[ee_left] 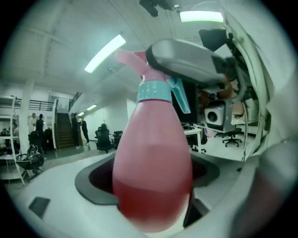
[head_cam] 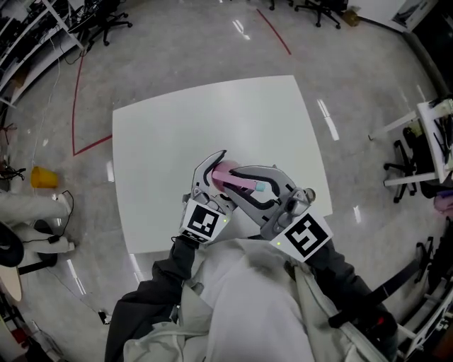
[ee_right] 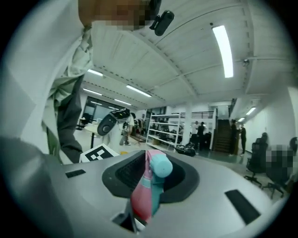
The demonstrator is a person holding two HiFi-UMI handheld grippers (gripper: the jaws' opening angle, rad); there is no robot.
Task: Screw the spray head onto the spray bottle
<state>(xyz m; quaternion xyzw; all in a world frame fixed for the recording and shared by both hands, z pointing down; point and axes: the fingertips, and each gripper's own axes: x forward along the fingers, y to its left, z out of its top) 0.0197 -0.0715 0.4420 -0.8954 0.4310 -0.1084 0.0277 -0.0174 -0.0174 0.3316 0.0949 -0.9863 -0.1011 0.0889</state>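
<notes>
Both grippers are held up close to the person's chest, above the near edge of the white table (head_cam: 212,106). My left gripper (head_cam: 212,172) is shut on the belly of the pink spray bottle (ee_left: 151,172), which has darker liquid in its lower part. A teal collar (ee_left: 153,91) joins the bottle's neck to the pink spray head (ee_left: 128,58), whose teal trigger (ee_left: 182,98) hangs on the right. My right gripper (head_cam: 238,184) is shut on the spray head (ee_right: 148,190), one grey jaw lying across its top. The teal nozzle tip (ee_right: 161,166) points toward the right gripper's camera.
The table's front edge lies just below the grippers. On the grey floor around it are a yellow object (head_cam: 42,177) at the left, red tape lines (head_cam: 272,32), office chairs (head_cam: 322,8) at the back and a white desk (head_cam: 433,134) at the right. People stand far off in the room.
</notes>
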